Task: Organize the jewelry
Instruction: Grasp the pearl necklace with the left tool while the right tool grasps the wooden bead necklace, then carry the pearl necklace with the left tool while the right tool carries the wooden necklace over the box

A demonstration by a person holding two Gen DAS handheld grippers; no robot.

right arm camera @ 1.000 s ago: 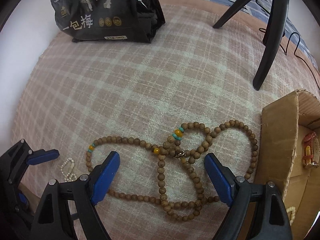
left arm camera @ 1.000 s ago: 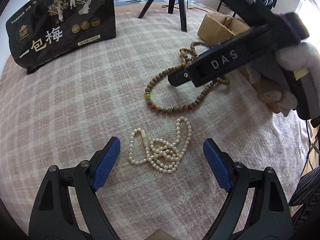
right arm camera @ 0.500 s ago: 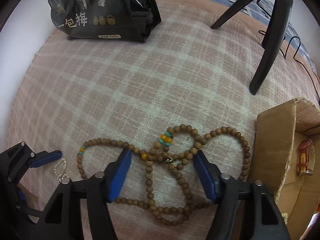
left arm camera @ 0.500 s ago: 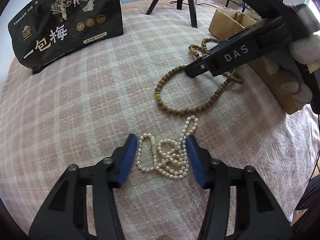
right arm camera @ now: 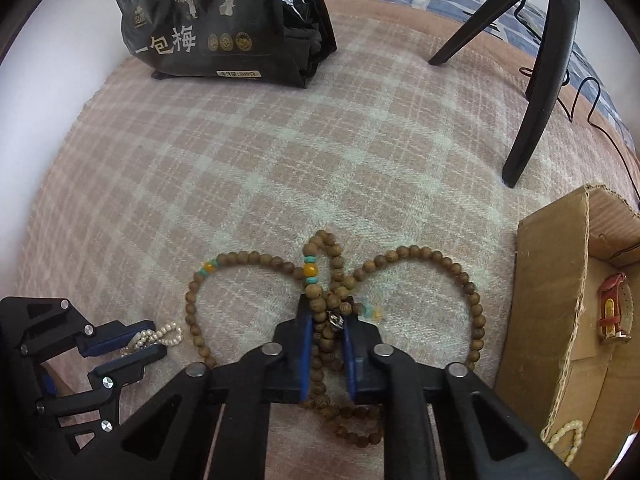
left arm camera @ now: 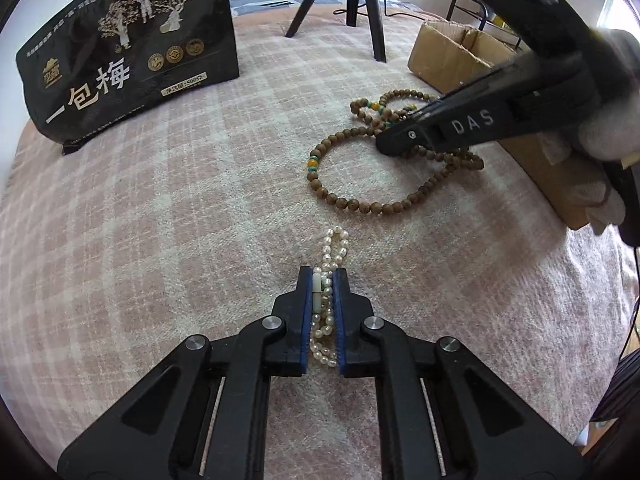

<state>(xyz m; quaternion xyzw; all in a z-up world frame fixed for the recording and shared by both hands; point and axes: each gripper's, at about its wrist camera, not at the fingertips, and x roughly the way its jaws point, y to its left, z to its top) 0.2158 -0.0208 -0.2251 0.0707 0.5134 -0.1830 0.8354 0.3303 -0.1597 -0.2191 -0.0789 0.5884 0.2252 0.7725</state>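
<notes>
On the plaid blanket (left arm camera: 168, 208): pearl strand (left arm camera: 325, 312) pinched between left jaws; wooden beads (right arm camera: 332, 320) between right jaws.

Both wrist views look steeply down along my fingers, close above the pink checked blanket (left arm camera: 160, 240). Each shows the brown wooden bead string (left arm camera: 360, 204) (right arm camera: 440, 264), and the black printed bag (left arm camera: 132, 52) (right arm camera: 208, 20) at upper left.

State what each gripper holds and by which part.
Left gripper: pearl necklace, its bunched strands. Right gripper: wooden bead necklace, at its crossing strands.
</notes>
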